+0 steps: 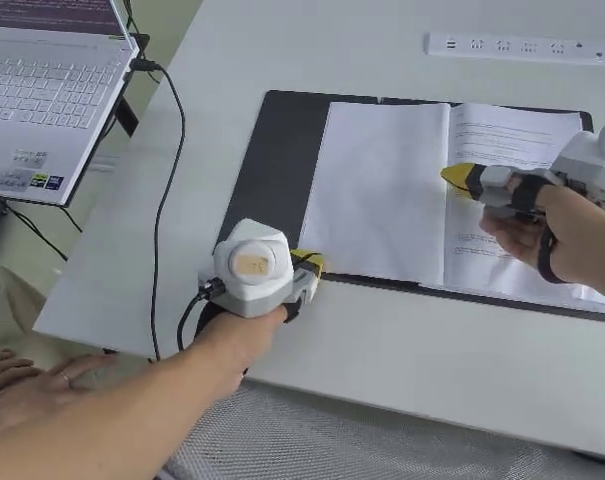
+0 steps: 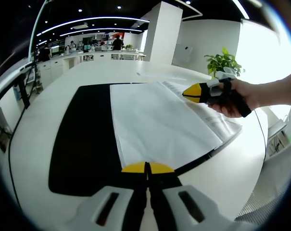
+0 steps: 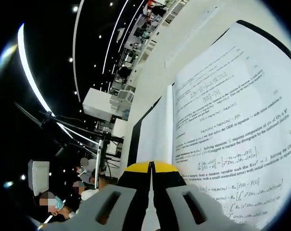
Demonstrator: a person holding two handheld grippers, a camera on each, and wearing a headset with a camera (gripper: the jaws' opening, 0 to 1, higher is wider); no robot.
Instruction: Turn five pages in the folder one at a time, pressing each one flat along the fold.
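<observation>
A black folder lies open on the white table. A blank turned page lies on its left half; a printed page is on the right. My left gripper is shut, its yellow tips at the folder's near edge by the blank page's lower left corner. My right gripper is shut too, with its tips resting at the fold between the two pages. In the right gripper view its tips sit on the fold next to the printed text.
An open laptop sits at the far left, with a black cable trailing down the table's left side. A white power strip lies at the back. The table's near edge is close below the folder.
</observation>
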